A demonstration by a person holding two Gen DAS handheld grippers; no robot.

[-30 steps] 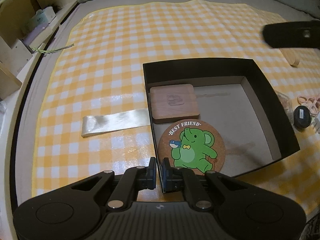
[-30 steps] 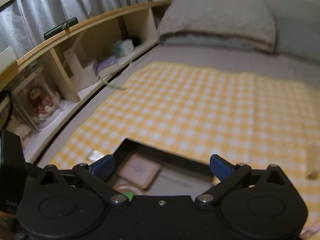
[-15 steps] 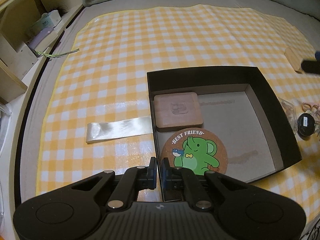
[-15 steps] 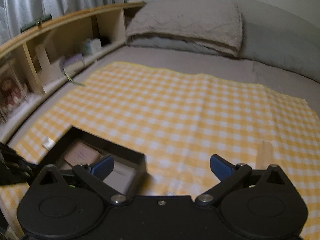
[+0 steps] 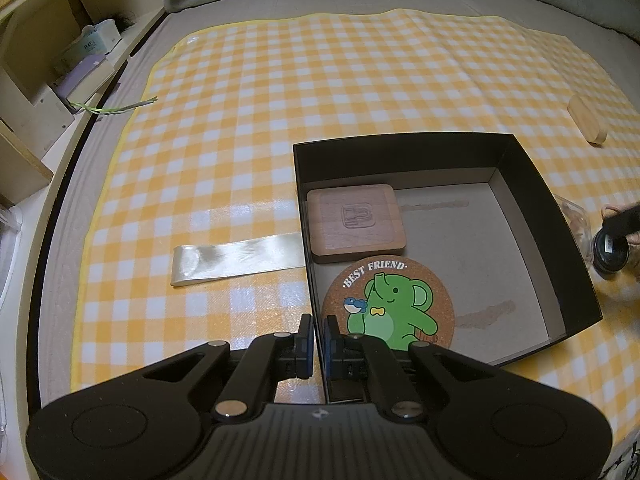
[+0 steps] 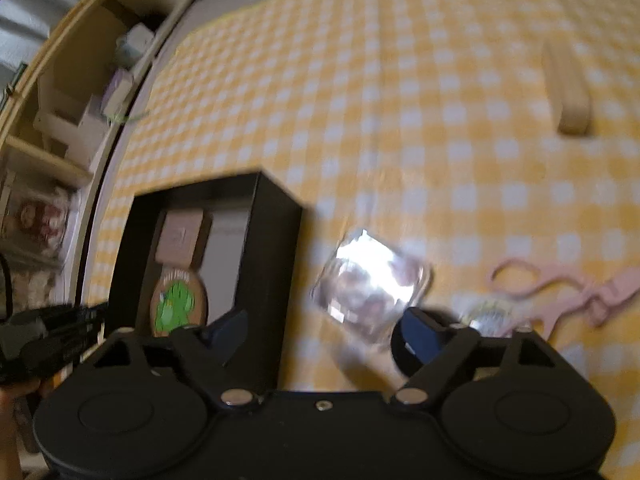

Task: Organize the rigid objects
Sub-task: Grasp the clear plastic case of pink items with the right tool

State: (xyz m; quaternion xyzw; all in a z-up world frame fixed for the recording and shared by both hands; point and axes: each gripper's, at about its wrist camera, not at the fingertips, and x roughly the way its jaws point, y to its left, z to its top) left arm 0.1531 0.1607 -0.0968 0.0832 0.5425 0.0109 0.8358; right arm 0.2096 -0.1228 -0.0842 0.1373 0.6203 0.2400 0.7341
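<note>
In the left wrist view, the left gripper [image 5: 316, 344] was clamped fully shut on the near-left wall of the black box [image 5: 536, 184], steadying it on the yellow checked cloth [image 5: 280, 92] spread over the bed. Inside the box a square wooden coaster [image 5: 356, 218] lay in the far-left corner, with a round cork coaster [image 5: 388, 304] printed with a green elephant just in front of it, its edge over the wooden one's near edge. A pale ribbon strip [image 5: 236, 258] lay outside against the box's left wall, and a wooden block [image 5: 586, 124] sat well apart at far right.

The right wrist view was blurred. The right gripper [image 6: 320, 332] had its jaws closing, with a clear jar [image 6: 370, 288] lying on its side between the fingers; the pads did not appear to press it yet. A black lid was at the right finger, and pink scissors [image 6: 568, 284] lay beyond.

The risk, as I judge it: the smooth jar could roll or squirt out if the jaws met it off-centre, knocking into the box wall or the scissors.
</note>
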